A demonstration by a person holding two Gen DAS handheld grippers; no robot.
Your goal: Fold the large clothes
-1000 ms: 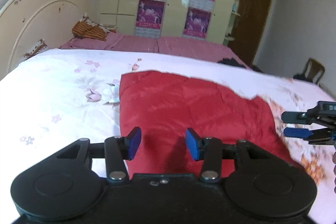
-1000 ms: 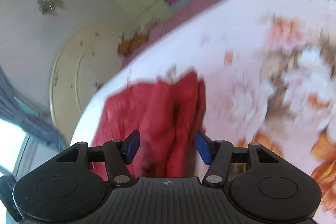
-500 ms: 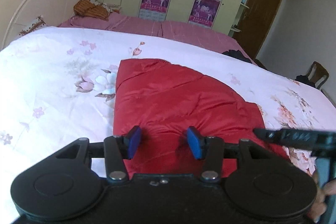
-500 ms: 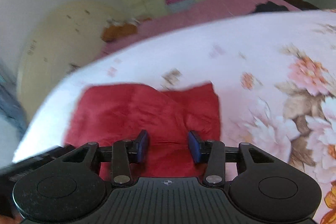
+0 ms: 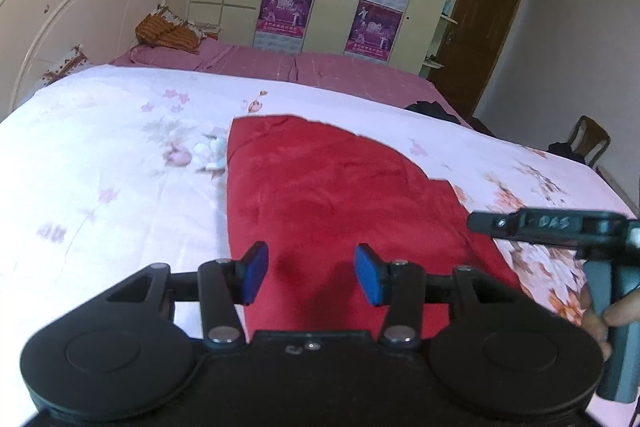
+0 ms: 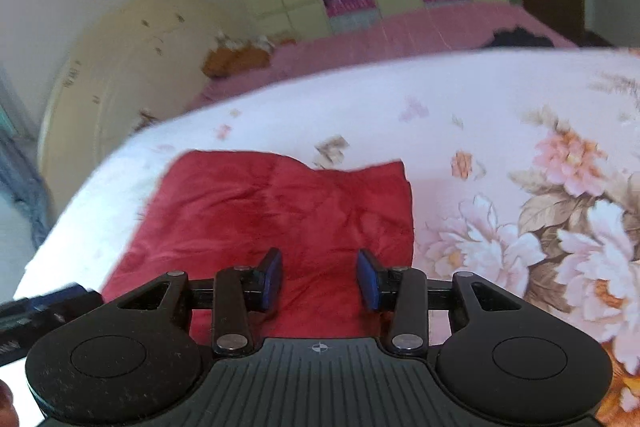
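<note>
Blue pads stand apart on both tools, and nothing is pinched between either pair. The left gripper (image 5: pixel 311 274) hovers over the near edge of the red garment (image 5: pixel 332 195), jaws part open, much as they were a second ago. The right gripper (image 6: pixel 319 279) is the one that changed: its jaws have narrowed since then and its view, steeply tilted a second ago, now sits level, looking squarely down the cloth from its right-hand side. In the left wrist view it now shows side-on at the garment's right edge, with fingers (image 5: pixel 612 319) curled round its handle (a second ago it sat further out over the flowers).

The garment lies flat on the floral bedsheet (image 5: pixel 100 163), already a compact, roughly rectangular shape with some creases and a stepped far edge. Both tools have lined up side by side at its near hem, which looks like the set-up for gripping that hem and carrying it away for another fold; neither has bitten yet.
</note>
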